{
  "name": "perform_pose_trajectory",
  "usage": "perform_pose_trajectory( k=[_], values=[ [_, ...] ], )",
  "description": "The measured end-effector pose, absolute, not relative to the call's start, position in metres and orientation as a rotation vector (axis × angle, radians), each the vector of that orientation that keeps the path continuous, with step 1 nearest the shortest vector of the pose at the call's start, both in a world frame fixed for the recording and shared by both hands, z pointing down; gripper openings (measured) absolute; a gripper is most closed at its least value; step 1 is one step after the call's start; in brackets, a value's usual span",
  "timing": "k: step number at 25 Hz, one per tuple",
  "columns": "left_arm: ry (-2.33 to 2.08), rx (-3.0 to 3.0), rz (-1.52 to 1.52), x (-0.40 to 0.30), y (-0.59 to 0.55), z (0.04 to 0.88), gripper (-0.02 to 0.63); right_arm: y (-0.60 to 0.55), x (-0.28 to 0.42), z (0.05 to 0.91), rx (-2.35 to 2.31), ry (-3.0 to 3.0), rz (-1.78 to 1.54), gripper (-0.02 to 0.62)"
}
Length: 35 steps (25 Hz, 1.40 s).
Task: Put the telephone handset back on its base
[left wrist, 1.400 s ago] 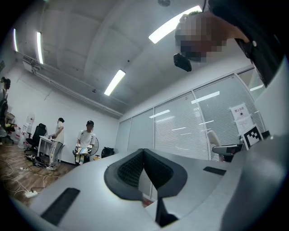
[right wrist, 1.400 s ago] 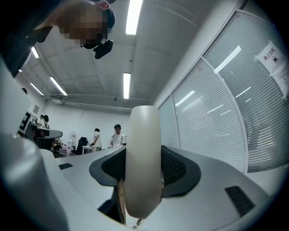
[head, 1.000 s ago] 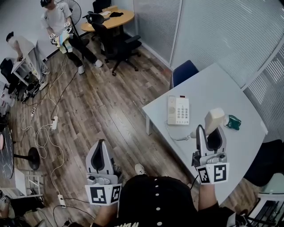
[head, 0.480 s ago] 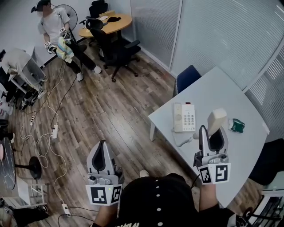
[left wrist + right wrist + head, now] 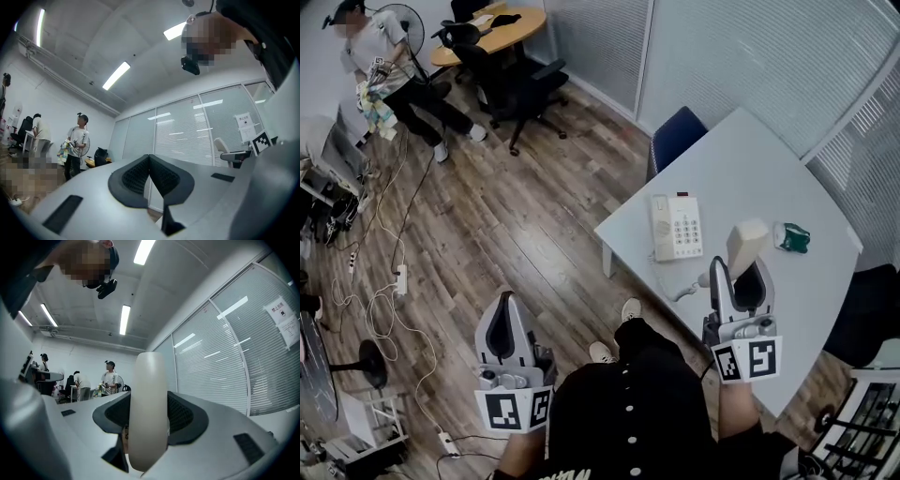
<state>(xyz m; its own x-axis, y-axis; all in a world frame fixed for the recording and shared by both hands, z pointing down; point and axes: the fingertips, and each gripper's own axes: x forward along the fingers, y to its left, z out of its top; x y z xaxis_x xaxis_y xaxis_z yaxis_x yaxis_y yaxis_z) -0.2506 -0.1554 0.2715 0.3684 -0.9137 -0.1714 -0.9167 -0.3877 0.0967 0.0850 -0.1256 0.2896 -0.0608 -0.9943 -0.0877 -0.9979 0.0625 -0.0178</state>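
1. The white table (image 5: 750, 169) has slid a little in the head view. The person has turned, but nothing on it has moved.
2. The telephone base (image 5: 676, 228) lies on the table with its cradle empty, so the job is not done.
3. The right gripper (image 5: 741, 277) has wide jaws squeezing the handset.
4. The left gripper (image 5: 508, 326) is clenched, holding nothing, over the floor.
5. The handset (image 5: 748, 246) stands upright above the table, near the base but not touching it.
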Motion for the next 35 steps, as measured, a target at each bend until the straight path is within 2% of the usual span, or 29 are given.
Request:
perform_pose_trajectory(
  k=[15, 35],
  values=[
    [1.727, -2.638, 0.221, -0.208, -0.22, 0.281, 0.014, -0.194, 0.112, 0.338, -2.145, 2.286, -0.075, 0.239],
    [1.712, -2.773, 0.007, -0.174, -0.247, 0.332, 0.014, -0.212, 0.113, 0.45, -2.226, 2.342, -0.392, 0.239]
  ],
)
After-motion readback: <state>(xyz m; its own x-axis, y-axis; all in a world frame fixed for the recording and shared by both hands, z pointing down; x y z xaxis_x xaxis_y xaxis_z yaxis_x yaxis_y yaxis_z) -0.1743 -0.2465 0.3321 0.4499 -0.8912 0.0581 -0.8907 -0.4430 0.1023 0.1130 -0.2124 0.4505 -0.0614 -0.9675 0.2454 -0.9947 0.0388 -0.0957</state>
